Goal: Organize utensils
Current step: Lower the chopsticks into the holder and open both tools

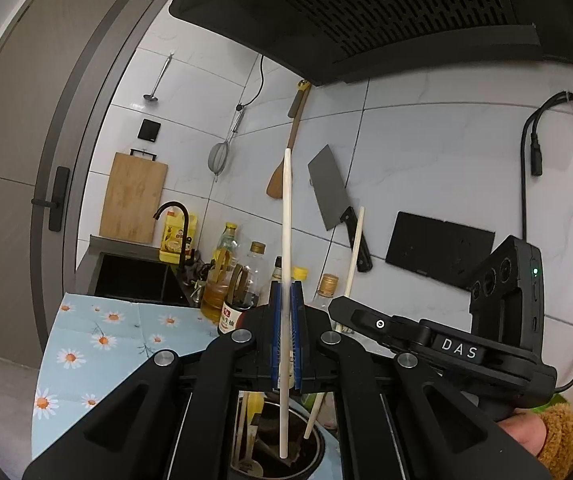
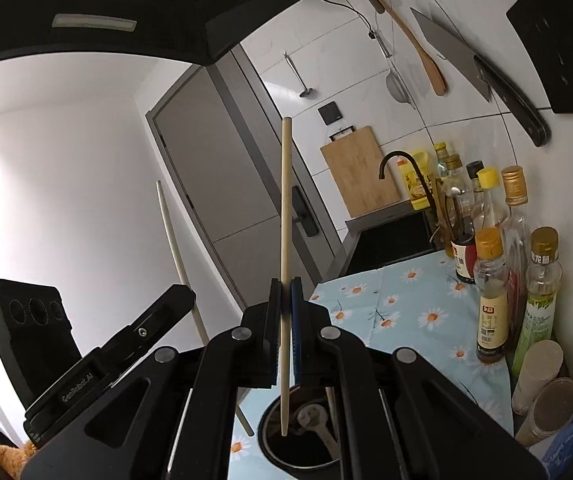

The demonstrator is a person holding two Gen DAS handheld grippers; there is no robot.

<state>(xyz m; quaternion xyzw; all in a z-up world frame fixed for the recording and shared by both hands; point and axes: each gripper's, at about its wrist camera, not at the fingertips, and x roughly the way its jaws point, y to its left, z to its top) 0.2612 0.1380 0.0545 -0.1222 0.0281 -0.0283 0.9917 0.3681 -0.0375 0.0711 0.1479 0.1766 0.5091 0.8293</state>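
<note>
My left gripper is shut on a white chopstick, held upright with its lower tip inside the dark round utensil holder. My right gripper is shut on a wooden chopstick, held upright with its lower tip just over the mouth of the same holder. The holder holds a metal utensil and other sticks. The right gripper's body and its wooden chopstick show in the left wrist view. The left gripper's body and its white chopstick show in the right wrist view.
The holder stands on a blue daisy-print cloth. Oil and sauce bottles line the wall side, with two round cans nearby. A black sink with faucet lies beyond. A cleaver, spatula, strainer and cutting board hang on the tiled wall under the range hood.
</note>
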